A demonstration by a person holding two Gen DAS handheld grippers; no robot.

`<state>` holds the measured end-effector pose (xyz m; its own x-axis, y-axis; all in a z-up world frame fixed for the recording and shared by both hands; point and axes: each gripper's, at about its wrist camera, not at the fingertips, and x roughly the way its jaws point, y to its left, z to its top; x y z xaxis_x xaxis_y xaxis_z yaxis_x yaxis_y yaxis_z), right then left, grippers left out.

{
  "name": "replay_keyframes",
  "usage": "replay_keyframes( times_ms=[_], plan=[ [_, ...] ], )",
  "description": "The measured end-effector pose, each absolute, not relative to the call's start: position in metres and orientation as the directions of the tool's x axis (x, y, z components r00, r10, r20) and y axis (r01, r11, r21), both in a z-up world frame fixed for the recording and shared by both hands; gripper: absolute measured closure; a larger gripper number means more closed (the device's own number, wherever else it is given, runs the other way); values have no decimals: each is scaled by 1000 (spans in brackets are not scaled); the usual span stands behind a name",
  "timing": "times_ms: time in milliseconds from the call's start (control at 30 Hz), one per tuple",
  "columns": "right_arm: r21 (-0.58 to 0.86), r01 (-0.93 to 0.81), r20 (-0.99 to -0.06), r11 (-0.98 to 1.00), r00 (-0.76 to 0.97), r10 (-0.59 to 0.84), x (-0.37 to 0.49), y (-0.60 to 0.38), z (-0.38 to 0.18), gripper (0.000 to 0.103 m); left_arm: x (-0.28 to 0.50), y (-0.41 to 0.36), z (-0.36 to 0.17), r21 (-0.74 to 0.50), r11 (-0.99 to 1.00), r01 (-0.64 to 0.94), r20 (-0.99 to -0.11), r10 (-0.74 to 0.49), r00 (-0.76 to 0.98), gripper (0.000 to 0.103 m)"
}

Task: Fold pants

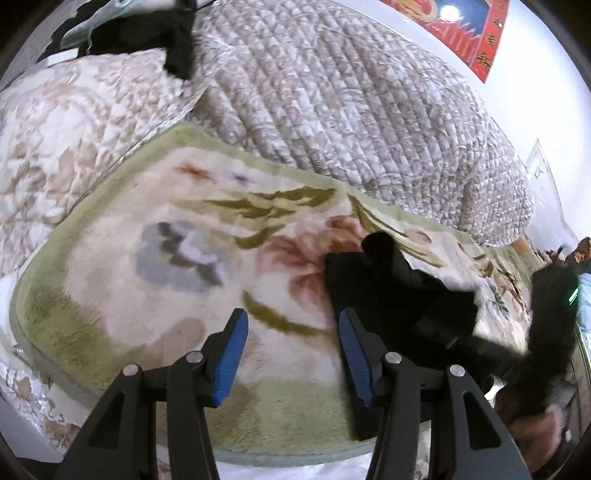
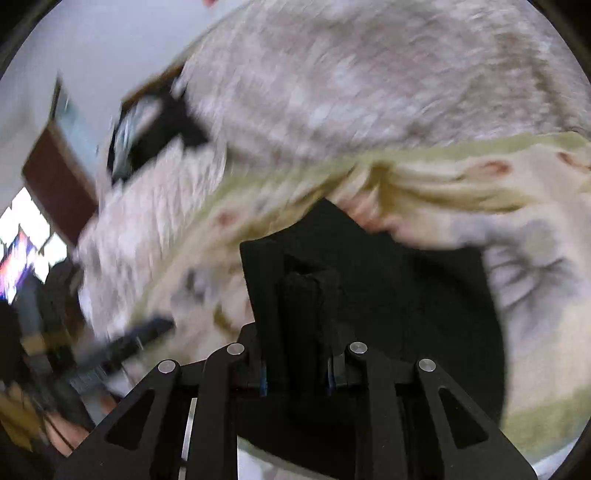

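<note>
**Right side has the pants, left side is just hanging out**

So the pants (image 2: 388,295) are a black bundle lying on the floral blanket (image 1: 166,266) that's spread over the bed. In the right wrist view they fill the lower middle of the frame, and a thick fold of the black fabric sits straight up between the fingers of the right hand-held gripper (image 2: 299,373). The jaws are pulled in close around it, so I'd call that a proper pinch on the cloth. That view is quite blurry, though, so I can't tell which part of the pants it has.

In the left wrist view the pants (image 1: 399,291) sit to the right of centre, with the dark mass running from mid-frame down toward the lower right edge. That looks like the long axis to me, though it's bunched up. The left hand-held gripper (image 1: 291,354) is about half open with nothing in it, just blanket showing between its blue pads (image 1: 232,358). The fabric lies just beside its right-hand finger, so it's close but not touching as far as I can see.

My guess: the left one needs to shift right to grab the free end.

Farther out there's a quilted grey-beige comforter (image 1: 351,103) piled along the top and some dark clothing (image 1: 147,33) in the upper left.
</note>
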<state>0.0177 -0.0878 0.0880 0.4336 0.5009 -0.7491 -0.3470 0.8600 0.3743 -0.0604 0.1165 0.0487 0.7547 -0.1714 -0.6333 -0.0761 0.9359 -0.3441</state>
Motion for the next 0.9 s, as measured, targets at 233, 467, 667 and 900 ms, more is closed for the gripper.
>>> replay_keyframes(
  times_ms=[233,467,667,900],
  plan=[
    [239,-402,-775,884,470,423,1,-69,81,82,-64,122,43,-358,930,-84,-635,-176,752,49],
    [192,-463,-771,865,475,425,-16,-63,68,79,-64,119,42,-346,935,-80,-636,-171,753,49],
    [265,-495,-743,827,442,502,-28,-62,89,49,-65,123,41,-344,934,-99,-636,-154,756,49],
    [346,-457,-642,819,521,562,-51,-94,113,48,-64,120,40,-333,938,-93,-641,-153,752,49]
  ],
)
